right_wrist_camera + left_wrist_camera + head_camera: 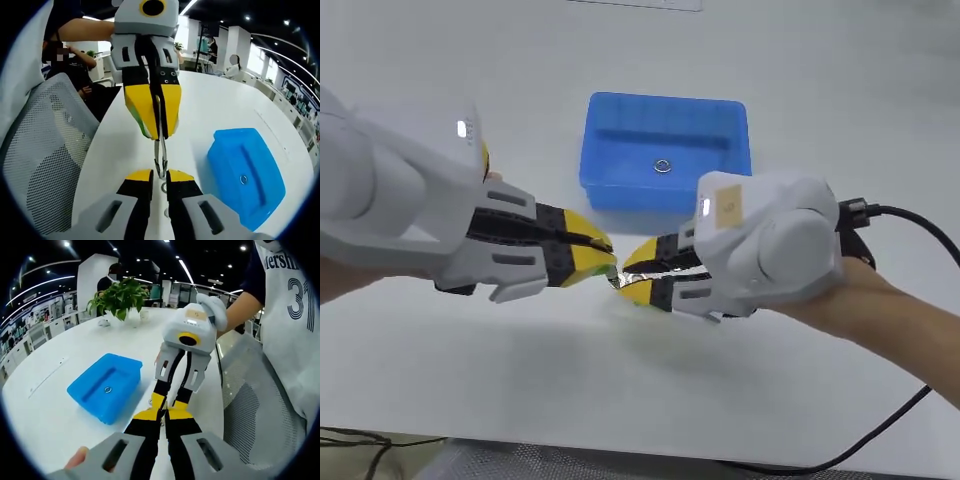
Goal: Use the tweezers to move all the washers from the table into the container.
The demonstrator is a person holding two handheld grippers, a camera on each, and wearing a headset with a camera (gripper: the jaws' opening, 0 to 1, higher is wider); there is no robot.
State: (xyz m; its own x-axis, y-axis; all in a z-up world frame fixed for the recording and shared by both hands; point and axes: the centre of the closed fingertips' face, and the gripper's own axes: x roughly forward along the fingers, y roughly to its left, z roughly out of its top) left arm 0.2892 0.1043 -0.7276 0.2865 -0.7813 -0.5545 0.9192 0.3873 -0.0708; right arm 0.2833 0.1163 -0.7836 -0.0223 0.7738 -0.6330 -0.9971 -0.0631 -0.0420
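Navy numerals "31" and the letters "ershi" show on a person's white shirt (292,340) in the left gripper view. The pale bench (470,380) stands in an open office with ceiling spotlights, a potted plant (120,297) and a mesh chair (255,405). The left hand-held gripper (605,252) is clamped on the tweezers (160,145). The right hand-held gripper (632,275) flanks their tip; whether it pinches them cannot be told. One washer (663,166) lies in the blue container (620,190), a second washer (164,187) on the bench.

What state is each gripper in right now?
Left gripper: shut on the tweezers.
Right gripper: jaws close beside the tweezers' end; grip cannot be told.
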